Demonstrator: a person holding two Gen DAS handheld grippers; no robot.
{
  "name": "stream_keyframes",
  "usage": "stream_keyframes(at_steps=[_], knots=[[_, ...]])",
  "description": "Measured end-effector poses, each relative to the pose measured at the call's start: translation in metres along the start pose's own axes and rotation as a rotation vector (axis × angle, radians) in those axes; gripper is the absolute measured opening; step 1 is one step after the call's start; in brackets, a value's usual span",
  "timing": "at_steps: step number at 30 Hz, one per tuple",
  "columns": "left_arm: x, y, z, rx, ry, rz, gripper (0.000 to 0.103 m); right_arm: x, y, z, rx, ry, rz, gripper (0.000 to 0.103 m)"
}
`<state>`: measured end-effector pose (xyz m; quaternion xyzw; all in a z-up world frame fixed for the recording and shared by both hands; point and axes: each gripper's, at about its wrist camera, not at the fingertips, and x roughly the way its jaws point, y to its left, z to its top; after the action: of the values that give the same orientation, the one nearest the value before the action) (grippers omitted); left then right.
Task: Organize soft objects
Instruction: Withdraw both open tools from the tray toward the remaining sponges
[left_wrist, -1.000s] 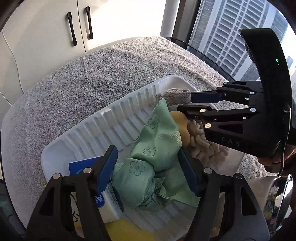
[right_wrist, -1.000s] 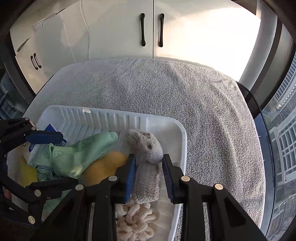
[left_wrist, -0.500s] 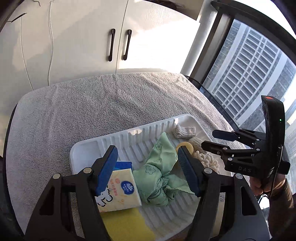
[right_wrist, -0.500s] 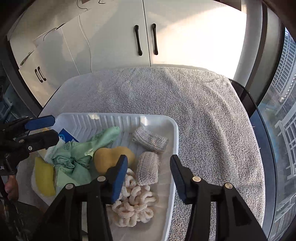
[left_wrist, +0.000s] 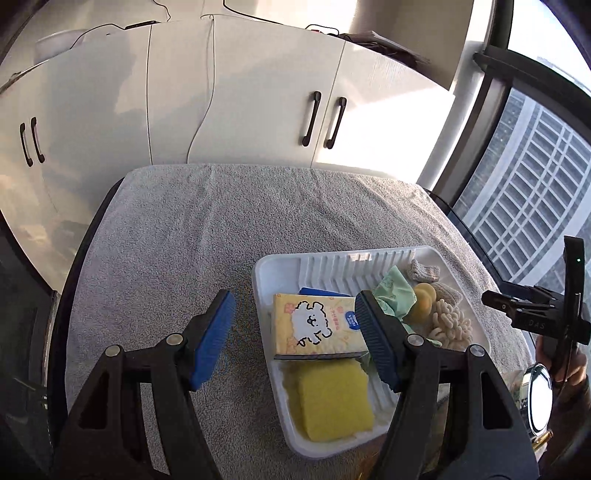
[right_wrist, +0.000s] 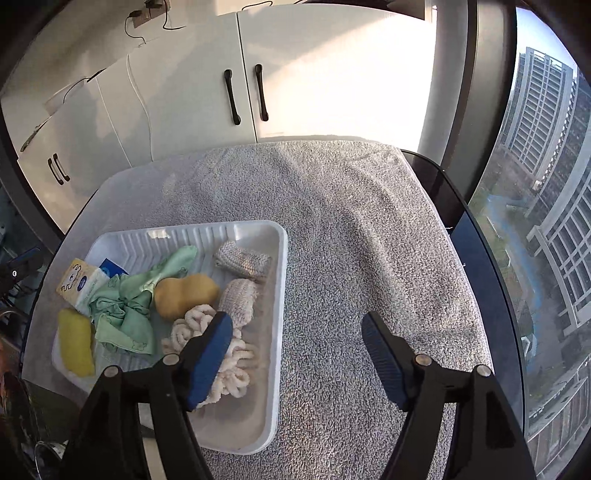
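A white ribbed tray (left_wrist: 280, 262) (right_wrist: 273, 236) on the grey towel holds soft things: a yellow sponge (left_wrist: 332, 398) (right_wrist: 75, 345), a tissue pack with a dog print (left_wrist: 317, 326) (right_wrist: 79, 284), a green flowered cloth (left_wrist: 397, 291) (right_wrist: 129, 306), a tan gourd-shaped sponge (right_wrist: 184, 295), two knitted grey pieces (right_wrist: 242, 260) (right_wrist: 240, 301) and a cream chenille piece (right_wrist: 207, 343). My left gripper (left_wrist: 295, 338) is open and empty, held high above the tray's left edge. My right gripper (right_wrist: 299, 358) is open and empty, above the tray's right rim.
A grey towel (left_wrist: 221, 229) (right_wrist: 351, 221) covers the round table with a dark rim. White cabinets (left_wrist: 229, 103) stand behind it. A window (right_wrist: 546, 184) is on the right. A shiny metal object (left_wrist: 539, 398) sits by the near right edge.
Both grippers have let go, opened wide and pulled up and back from the tray. The green cloth and the knitted pieces now lie loose in the tray.
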<state>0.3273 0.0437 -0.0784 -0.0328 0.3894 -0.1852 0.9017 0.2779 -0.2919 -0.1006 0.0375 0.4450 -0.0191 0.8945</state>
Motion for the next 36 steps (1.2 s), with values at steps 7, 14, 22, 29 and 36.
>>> stream_keyframes(at_steps=[7, 14, 22, 29, 36], knots=[[-0.019, 0.031, -0.029, -0.061, -0.018, 0.055, 0.066, -0.013, -0.026, -0.021, 0.033, 0.004, -0.028, 0.075], [-0.041, 0.046, -0.062, -0.078, -0.040, 0.119, 0.066, -0.032, -0.042, -0.044, 0.050, -0.002, -0.054, 0.075], [-0.065, 0.048, -0.109, -0.049, -0.031, 0.171, 0.066, -0.054, -0.053, -0.075, 0.071, -0.008, -0.057, 0.075], [-0.079, 0.046, -0.154, -0.042, -0.002, 0.191, 0.066, -0.076, -0.054, -0.110, 0.081, -0.006, -0.048, 0.075], [-0.101, 0.024, -0.183, 0.023, 0.019, 0.201, 0.066, -0.099, -0.045, -0.144, 0.052, 0.001, -0.045, 0.075]])
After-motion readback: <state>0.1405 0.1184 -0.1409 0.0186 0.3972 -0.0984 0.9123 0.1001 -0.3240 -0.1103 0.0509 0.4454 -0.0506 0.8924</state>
